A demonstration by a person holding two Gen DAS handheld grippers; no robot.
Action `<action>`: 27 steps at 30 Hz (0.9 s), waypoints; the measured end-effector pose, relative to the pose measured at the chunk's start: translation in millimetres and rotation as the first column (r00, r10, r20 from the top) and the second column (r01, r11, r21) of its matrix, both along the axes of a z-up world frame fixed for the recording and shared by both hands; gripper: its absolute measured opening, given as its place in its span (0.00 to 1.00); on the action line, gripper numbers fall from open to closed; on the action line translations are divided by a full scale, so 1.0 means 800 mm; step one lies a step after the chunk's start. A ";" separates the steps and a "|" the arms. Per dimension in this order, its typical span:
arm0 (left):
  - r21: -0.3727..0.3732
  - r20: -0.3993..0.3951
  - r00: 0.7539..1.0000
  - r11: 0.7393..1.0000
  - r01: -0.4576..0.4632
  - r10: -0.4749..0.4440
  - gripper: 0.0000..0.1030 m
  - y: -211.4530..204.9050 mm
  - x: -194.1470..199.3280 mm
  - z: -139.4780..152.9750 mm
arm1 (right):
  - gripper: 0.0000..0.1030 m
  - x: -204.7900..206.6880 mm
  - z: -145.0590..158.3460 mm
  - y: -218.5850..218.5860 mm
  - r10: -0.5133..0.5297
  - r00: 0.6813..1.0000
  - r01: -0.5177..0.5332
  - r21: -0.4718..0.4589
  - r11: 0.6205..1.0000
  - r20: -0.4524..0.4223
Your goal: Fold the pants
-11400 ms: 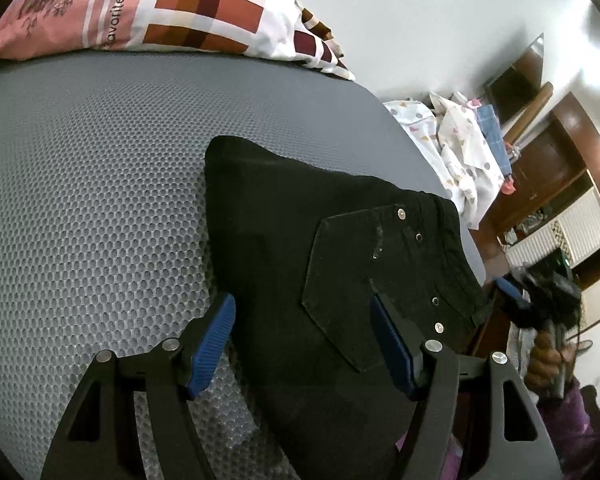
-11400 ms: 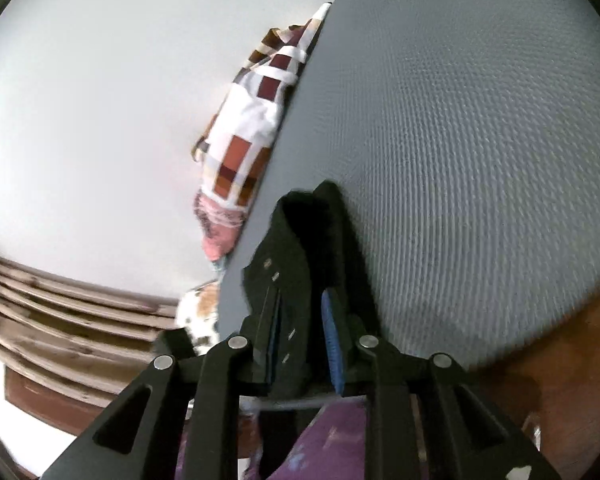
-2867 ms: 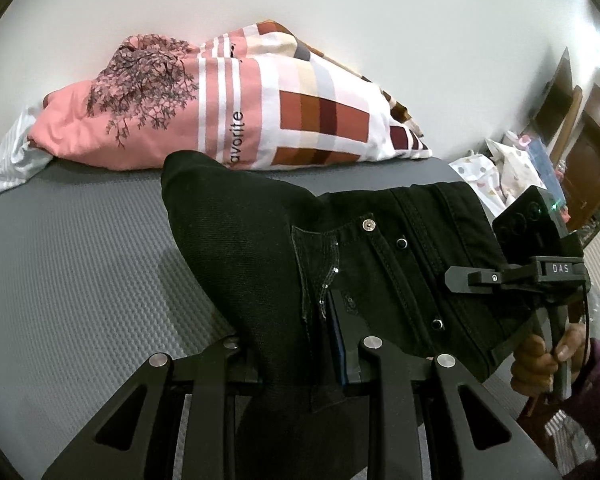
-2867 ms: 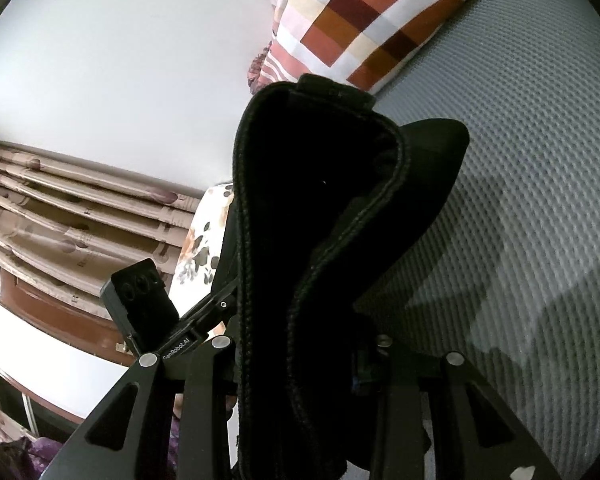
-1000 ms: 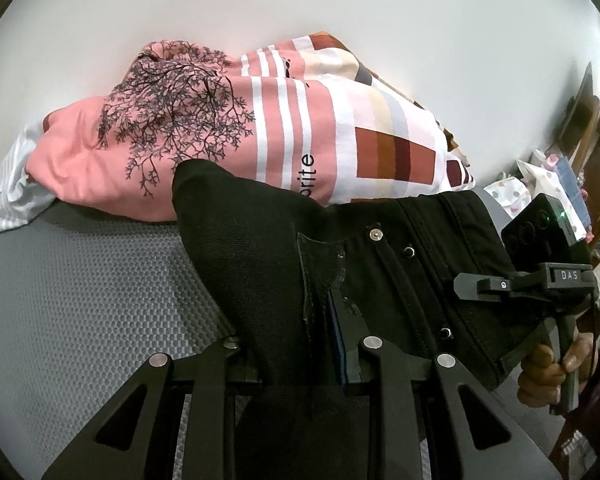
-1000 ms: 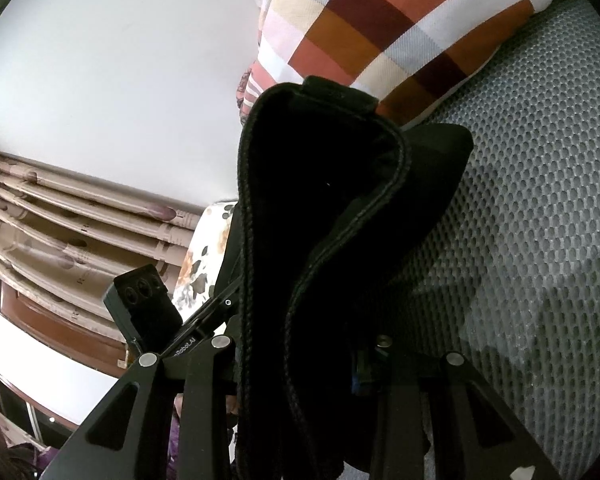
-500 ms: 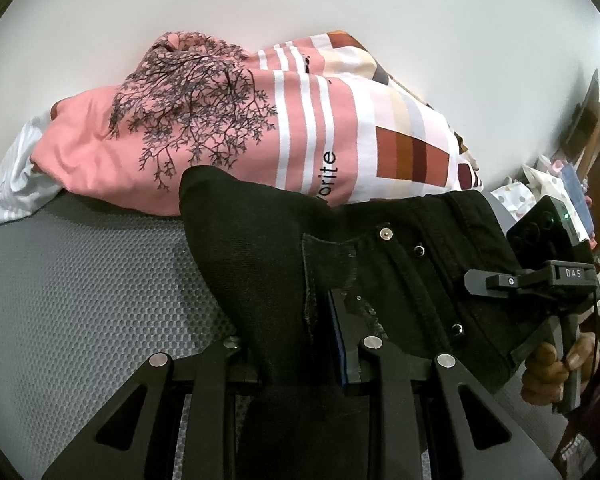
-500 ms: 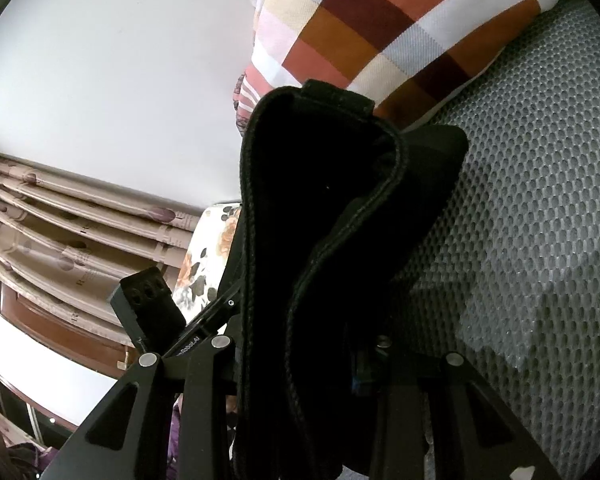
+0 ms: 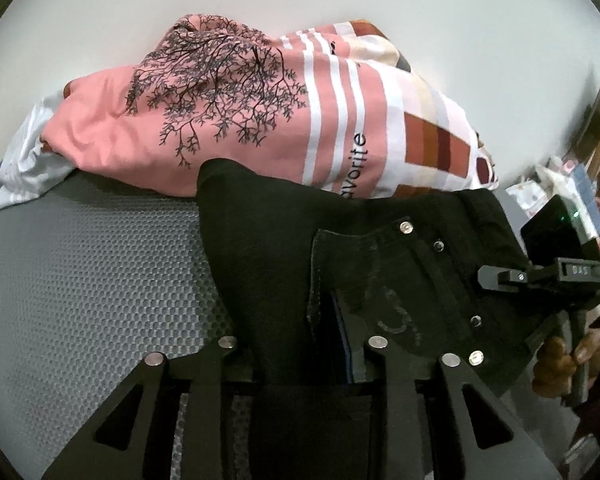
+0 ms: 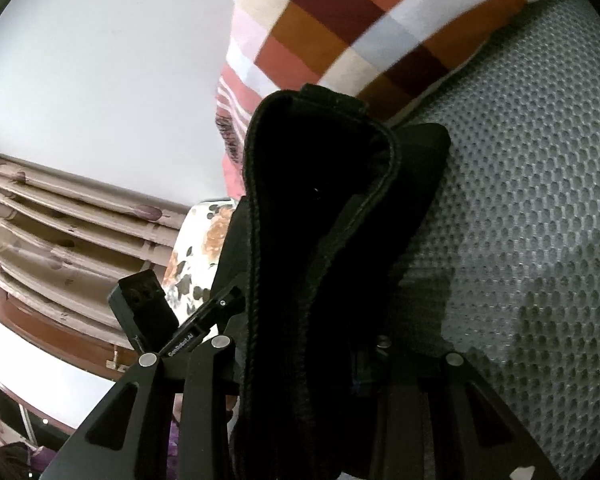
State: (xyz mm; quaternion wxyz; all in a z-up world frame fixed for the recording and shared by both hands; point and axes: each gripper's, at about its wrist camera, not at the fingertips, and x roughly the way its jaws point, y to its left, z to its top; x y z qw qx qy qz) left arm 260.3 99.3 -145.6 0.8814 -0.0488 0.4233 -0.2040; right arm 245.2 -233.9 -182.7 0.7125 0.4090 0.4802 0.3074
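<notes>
Both the left gripper (image 9: 300, 344) and right gripper (image 10: 300, 360) clamp thick, floppy black denim pants (image 9: 364, 264) beside the pink patchwork pillow (image 9: 260, 120); the waistband seems the best grip.

We see the pants (image 9: 268, 264), black denim with metal rivets and a stitched back pocket facing up, bunched and folded over on themselves. One end is pinched in our left tool (image 9: 296, 344), the cloth filling the gap between its fingers, while the waistband side runs off to the right, where our right tool (image 9: 540, 276) grips it. From the right wrist view the pants (image 10: 324, 240) stand as a thick, doubled fold with a corded seam along the edge, raised above the grey honeycomb mattress (image 10: 532, 208) and reaching up against the patterned pillow (image 9: 260, 120).
</notes>
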 end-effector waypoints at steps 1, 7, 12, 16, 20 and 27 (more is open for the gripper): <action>0.004 0.003 1.000 1.000 -0.002 0.002 0.31 0.000 -0.001 -0.002 | 0.30 0.000 -0.001 -0.001 -0.003 1.000 0.003 -0.019 1.000 0.003; -0.006 -0.002 0.999 0.999 -0.038 0.038 0.44 0.008 0.000 -0.018 | 0.30 -0.002 0.002 0.002 -0.003 0.999 0.007 -0.113 0.994 0.036; -0.002 -0.004 0.998 0.998 -0.069 0.069 0.52 0.011 -0.003 -0.030 | 0.31 -0.005 0.011 0.011 -0.001 0.997 0.019 -0.241 0.970 0.071; -0.003 -0.003 0.997 0.997 -0.082 0.082 0.54 0.012 -0.003 -0.032 | 0.34 -0.005 0.013 0.016 -0.012 0.996 0.036 -0.279 0.960 0.086; -0.015 -0.014 0.995 0.995 -0.096 0.095 0.56 0.015 -0.002 -0.036 | 0.35 -0.005 0.009 0.030 -0.024 0.995 0.054 -0.314 0.948 0.099; -0.007 -0.020 0.994 0.994 -0.110 0.110 0.59 0.014 0.000 -0.037 | 0.36 -0.009 0.010 0.035 -0.030 0.994 0.062 -0.312 0.948 0.107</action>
